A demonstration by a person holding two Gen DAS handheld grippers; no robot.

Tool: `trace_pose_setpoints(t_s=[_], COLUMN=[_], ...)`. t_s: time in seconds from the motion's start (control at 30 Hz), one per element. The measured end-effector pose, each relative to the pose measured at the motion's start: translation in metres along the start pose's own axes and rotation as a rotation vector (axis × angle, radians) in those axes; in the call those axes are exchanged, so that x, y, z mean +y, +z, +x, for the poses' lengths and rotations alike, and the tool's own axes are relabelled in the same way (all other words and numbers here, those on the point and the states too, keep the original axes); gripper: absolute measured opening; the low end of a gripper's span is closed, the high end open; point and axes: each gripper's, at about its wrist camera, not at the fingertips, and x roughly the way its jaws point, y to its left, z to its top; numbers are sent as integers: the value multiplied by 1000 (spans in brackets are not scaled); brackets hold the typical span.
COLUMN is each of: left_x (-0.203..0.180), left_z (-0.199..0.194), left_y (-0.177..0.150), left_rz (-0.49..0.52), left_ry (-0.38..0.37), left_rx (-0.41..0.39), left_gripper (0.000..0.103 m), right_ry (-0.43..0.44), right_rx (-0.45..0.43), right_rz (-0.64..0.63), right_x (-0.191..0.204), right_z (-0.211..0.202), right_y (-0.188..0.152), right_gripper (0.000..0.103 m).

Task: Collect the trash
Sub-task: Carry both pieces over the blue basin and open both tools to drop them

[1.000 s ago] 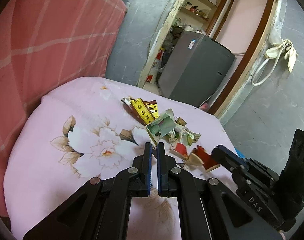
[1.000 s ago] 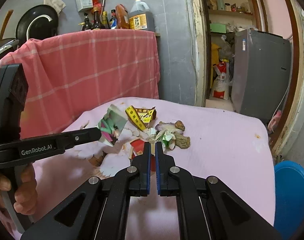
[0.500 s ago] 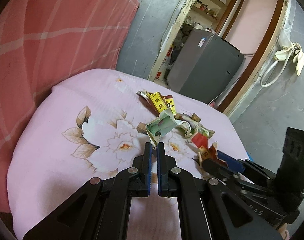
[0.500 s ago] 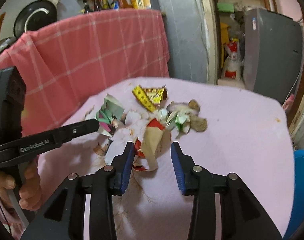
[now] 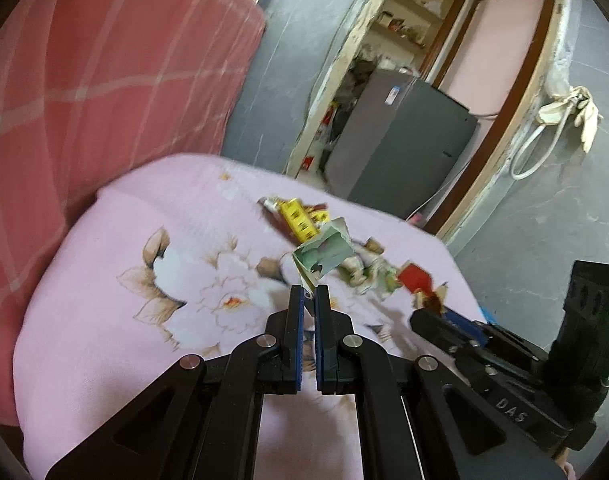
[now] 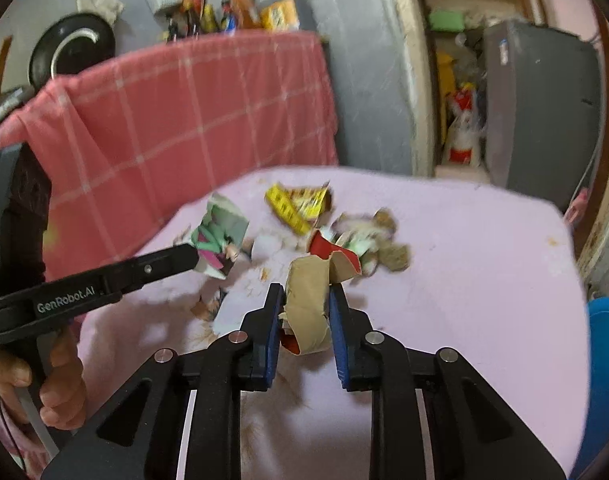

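Note:
My left gripper is shut on a green-and-white printed wrapper and holds it above the pink floral tablecloth; it shows at the left in the right wrist view. My right gripper has its jaws closed onto a red-and-brown crumpled carton, lifted a little off the cloth; it also shows in the left wrist view. A yellow-and-red wrapper and a crumpled brown-green scrap lie on the cloth beyond.
A red checked cloth covers a counter behind the table, with bottles and a pan on it. A blue bin stands at the right. A grey fridge stands in the doorway.
My right gripper opened, then closed onto the red-and-brown carton and raised it. My left gripper stayed shut on the green wrapper and shifted slightly with it.

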Motion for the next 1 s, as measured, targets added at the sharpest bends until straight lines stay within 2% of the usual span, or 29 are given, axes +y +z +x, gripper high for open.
trace_pose_setpoints(t_s=[0.1, 0.33, 0.5, 0.67, 0.87, 1.0], left_x=[-14, -67, -118, -179, -242, -274], left_z=[-5, -15, -12, -1, 25, 59], left_y=[2, 12, 13, 4, -10, -19], left_rz=[36, 127, 191, 274, 359, 392], left_ry=[-11, -84, -184, -290, -367, -387], left_rx=[-44, -161, -250, -302, -266, -147], left_gripper=[3, 3, 3, 3, 3, 3], right_ry=[-38, -211, -368, -504, -627, -666], right_rx=[-87, -324, -462, -538, -556, -495], right_rz=[-14, -54, -58, -59, 9, 122], right_x=[-2, -12, -30, -54, -95, -138], right_z=[-26, -100, -148, -182, -204, -203], right_y=[1, 2, 4, 0, -10, -25], right_gripper=[20, 20, 20, 21, 22, 23])
